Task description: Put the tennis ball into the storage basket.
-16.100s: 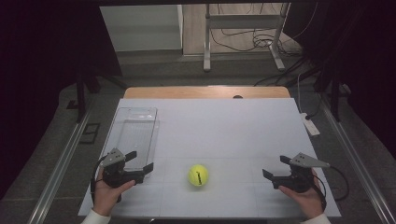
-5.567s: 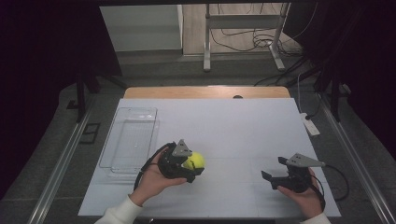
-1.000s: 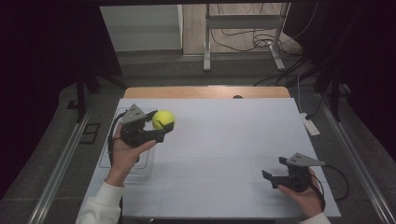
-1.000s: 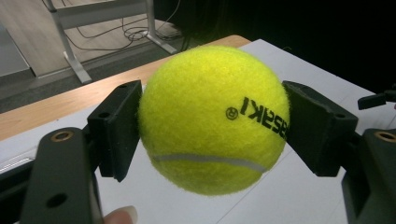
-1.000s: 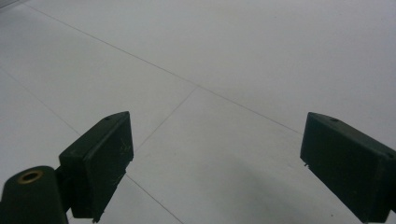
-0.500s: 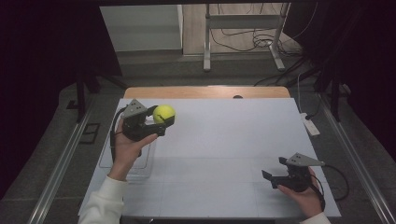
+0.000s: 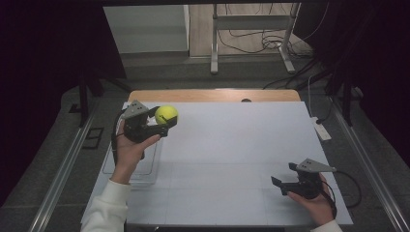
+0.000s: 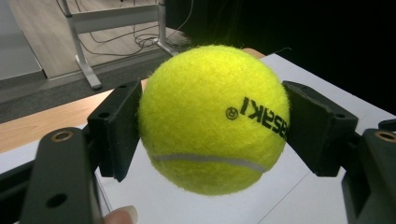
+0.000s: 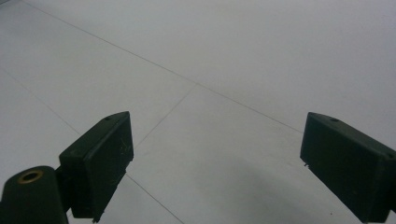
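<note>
Lifted off the table since earlier, the tennis ball sits clamped in the left gripper, up beside the clear tray, which lies just below-left; right gripper rests open, far off.

Tennis ball in the hand-held gripper
Both black jaws press the yellow tennis ball, white surface below it.
</note>
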The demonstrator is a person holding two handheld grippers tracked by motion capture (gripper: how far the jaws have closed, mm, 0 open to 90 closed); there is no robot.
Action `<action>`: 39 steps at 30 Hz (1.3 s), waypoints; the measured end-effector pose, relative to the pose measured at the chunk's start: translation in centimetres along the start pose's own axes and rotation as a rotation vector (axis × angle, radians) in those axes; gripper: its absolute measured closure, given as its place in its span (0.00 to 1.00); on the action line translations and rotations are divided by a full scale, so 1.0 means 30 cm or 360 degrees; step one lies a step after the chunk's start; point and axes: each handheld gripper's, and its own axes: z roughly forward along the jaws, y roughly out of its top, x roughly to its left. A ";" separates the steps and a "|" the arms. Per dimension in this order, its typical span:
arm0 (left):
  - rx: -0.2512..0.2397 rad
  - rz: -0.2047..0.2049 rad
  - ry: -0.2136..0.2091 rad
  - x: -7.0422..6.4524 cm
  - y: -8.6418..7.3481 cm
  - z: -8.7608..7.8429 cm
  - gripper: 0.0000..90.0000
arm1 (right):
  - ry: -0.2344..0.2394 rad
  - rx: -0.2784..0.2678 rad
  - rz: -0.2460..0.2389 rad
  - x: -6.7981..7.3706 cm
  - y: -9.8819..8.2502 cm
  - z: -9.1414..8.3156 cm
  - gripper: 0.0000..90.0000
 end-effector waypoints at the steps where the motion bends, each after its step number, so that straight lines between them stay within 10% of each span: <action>1: 0.0001 -0.0001 0.0002 0.003 0.000 0.000 0.29 | 0.0000 0.0000 -0.0001 0.000 0.000 0.000 0.11; 39: 0.0047 -0.0047 0.0176 0.102 0.005 -0.016 0.29 | -0.0008 -0.0007 -0.0003 0.004 0.002 -0.008 0.11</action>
